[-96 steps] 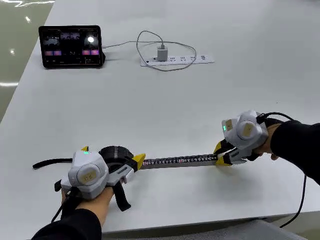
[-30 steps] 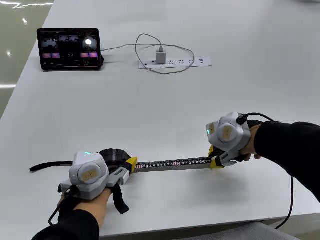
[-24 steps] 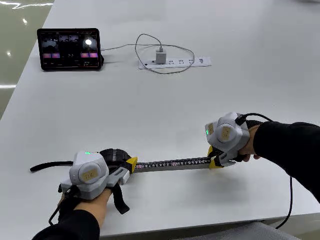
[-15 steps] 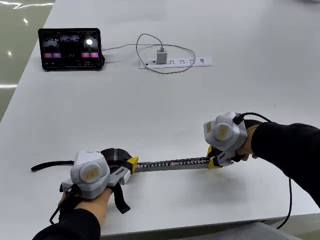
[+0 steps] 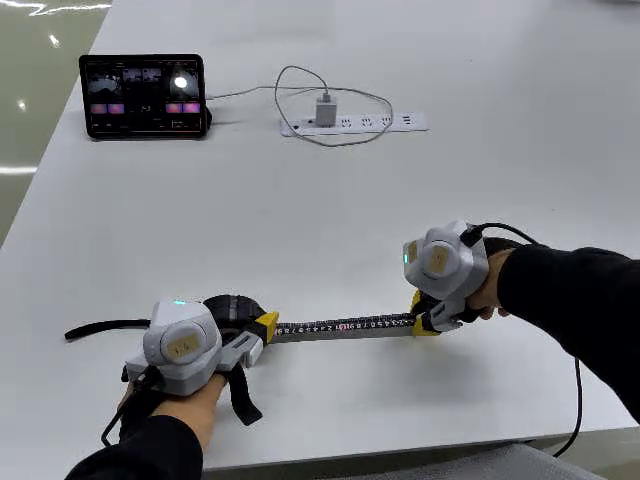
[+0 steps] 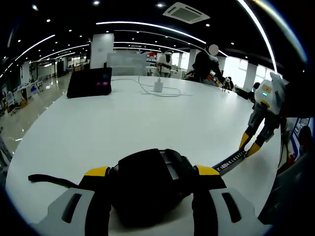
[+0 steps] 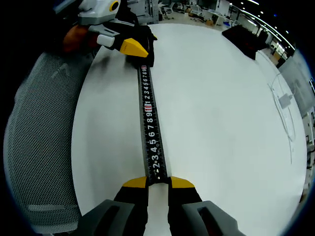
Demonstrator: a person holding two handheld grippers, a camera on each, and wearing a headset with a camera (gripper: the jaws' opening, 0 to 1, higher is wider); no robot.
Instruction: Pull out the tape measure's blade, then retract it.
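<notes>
A round black tape measure case point(image 6: 150, 179) sits near the table's front edge, clamped between the yellow-tipped fingers of my left gripper point(image 5: 245, 335). In the head view the case point(image 5: 232, 310) shows just behind that gripper. Its dark numbered blade point(image 5: 340, 326) lies flat on the table, running right to my right gripper point(image 5: 418, 322). In the right gripper view the blade point(image 7: 149, 132) stretches away toward the case, and my right gripper point(image 7: 158, 183) is shut on the blade's end. A black strap point(image 5: 95, 327) trails left from the case.
A tablet point(image 5: 144, 94) stands at the back left of the white table point(image 5: 330, 200). A white power strip point(image 5: 362, 122) with a charger and looped cable lies at the back centre. A grey mesh chair point(image 7: 44, 147) sits beside the table's front edge.
My right gripper has moved left toward the case with the blade's end, so the exposed blade is shorter. The left gripper and the case have stayed put.
</notes>
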